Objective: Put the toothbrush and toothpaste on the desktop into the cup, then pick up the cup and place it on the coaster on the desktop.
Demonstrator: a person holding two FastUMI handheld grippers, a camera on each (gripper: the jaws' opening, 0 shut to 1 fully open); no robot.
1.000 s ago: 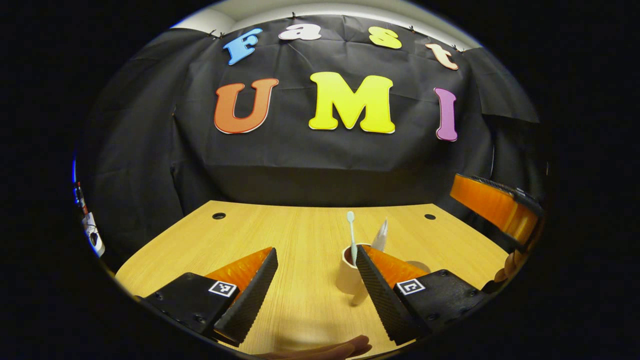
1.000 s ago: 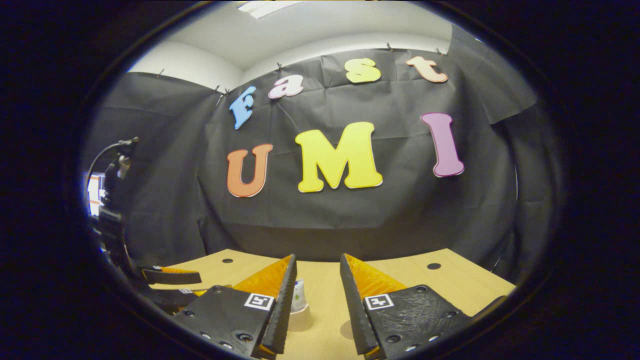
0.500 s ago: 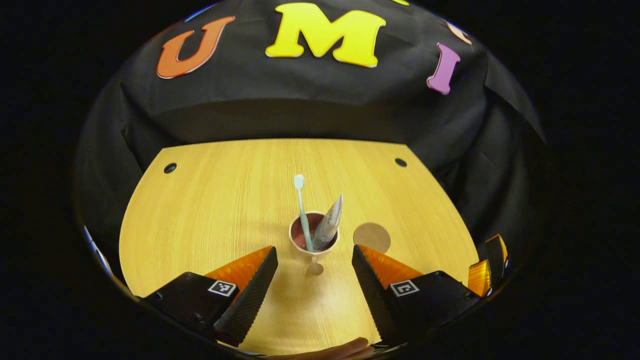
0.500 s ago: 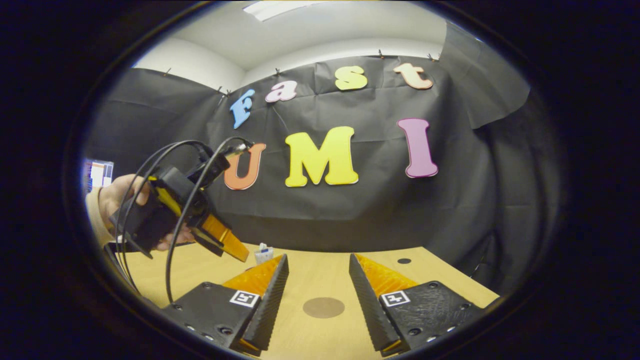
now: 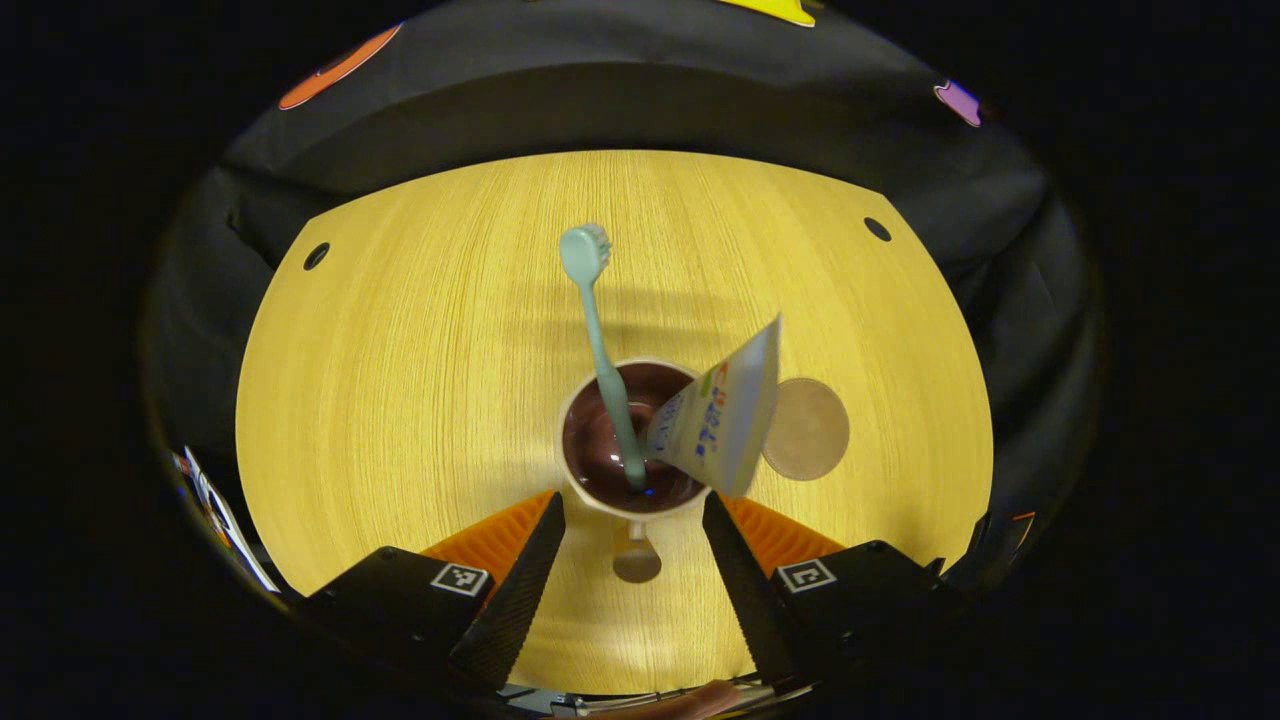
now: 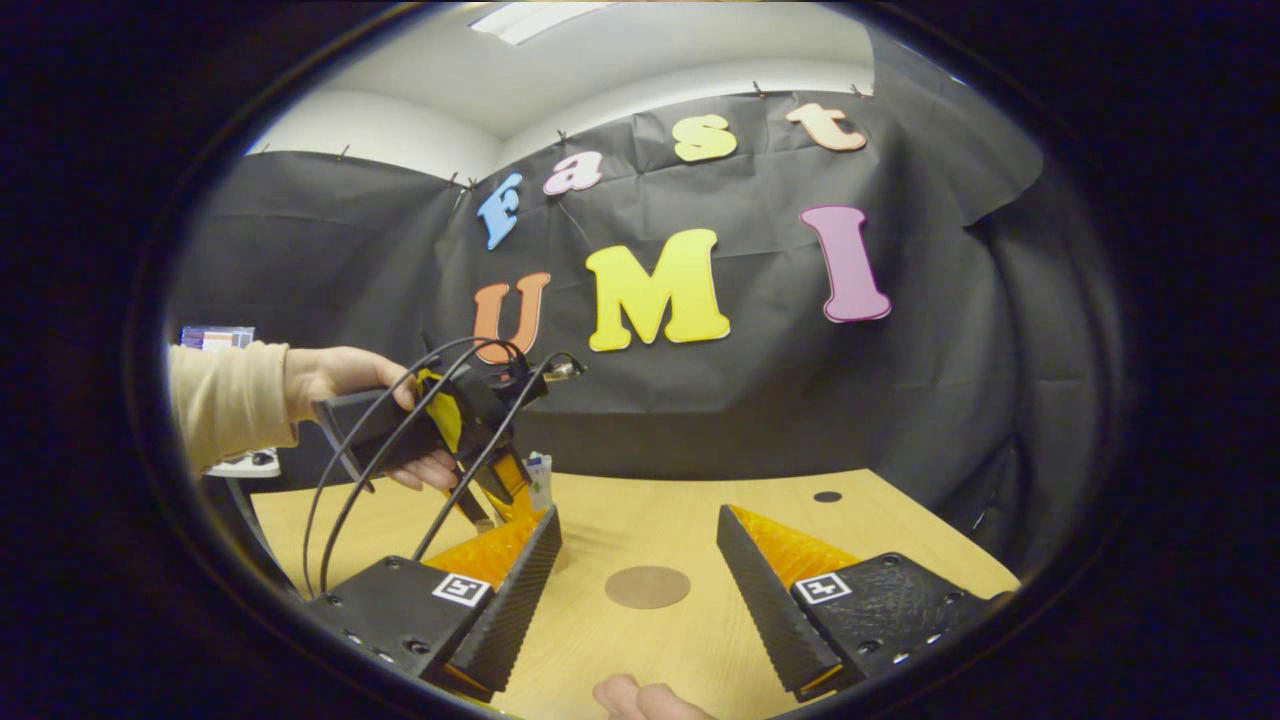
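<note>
Directly ahead of the released left gripper point(image 5: 625, 545), cup point(image 5: 600, 500) with toothbrush point(image 5: 600, 340) and toothpaste point(image 5: 725, 415)

cream sleeve point(image 6: 230, 400), black looping cables point(image 6: 400, 460)

left gripper view: looks steeply down, close above the cup point(image 5: 632, 470) on the desktop point(image 5: 400, 360) | right gripper view: low over the desktop, level toward the booth wall | shared: coaster point(image 5: 806, 428) point(image 6: 647, 587), desktop
</note>
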